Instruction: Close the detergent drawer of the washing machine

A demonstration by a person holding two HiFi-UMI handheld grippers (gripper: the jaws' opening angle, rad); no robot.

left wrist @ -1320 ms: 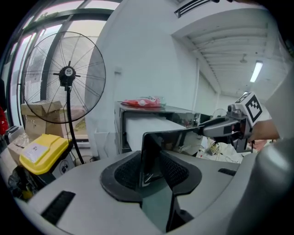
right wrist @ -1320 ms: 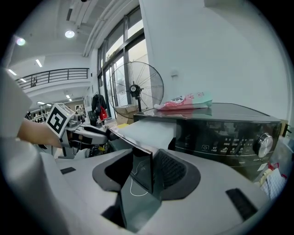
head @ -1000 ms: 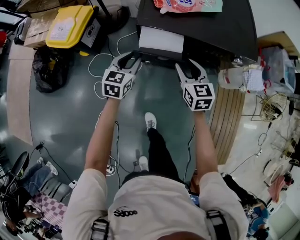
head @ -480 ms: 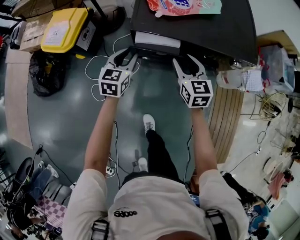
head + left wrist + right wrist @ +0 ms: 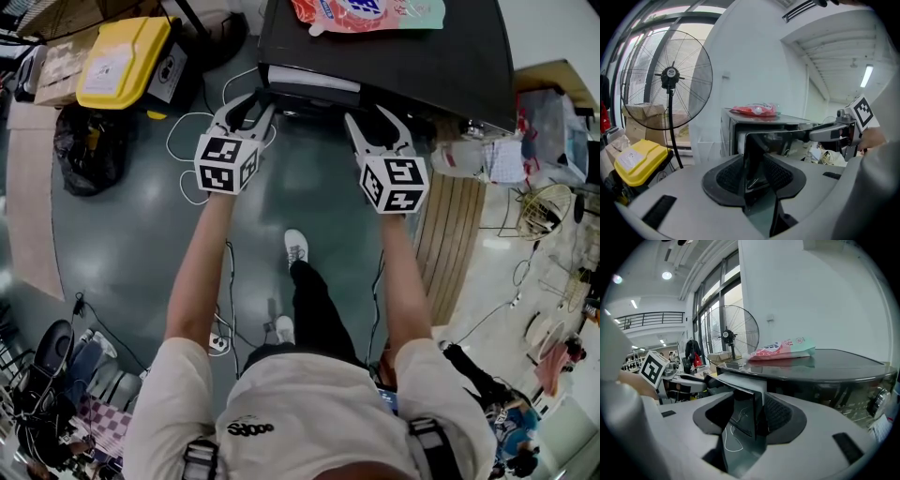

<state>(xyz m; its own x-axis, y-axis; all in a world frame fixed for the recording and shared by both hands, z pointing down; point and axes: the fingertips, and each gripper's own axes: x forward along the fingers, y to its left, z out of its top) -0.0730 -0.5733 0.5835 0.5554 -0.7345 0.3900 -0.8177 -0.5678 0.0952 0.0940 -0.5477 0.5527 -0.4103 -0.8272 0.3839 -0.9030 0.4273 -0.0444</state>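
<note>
While my left hand-held gripper (image 5: 754,165) pinches the left end of the detergent drawer (image 5: 309,81), my right hand-held gripper (image 5: 748,416) is opening, the drawer's right end loose between its jaws. I see the drawer jutting slightly from the dark washing machine (image 5: 427,56), a detergent pouch (image 5: 367,11) on top.
</note>
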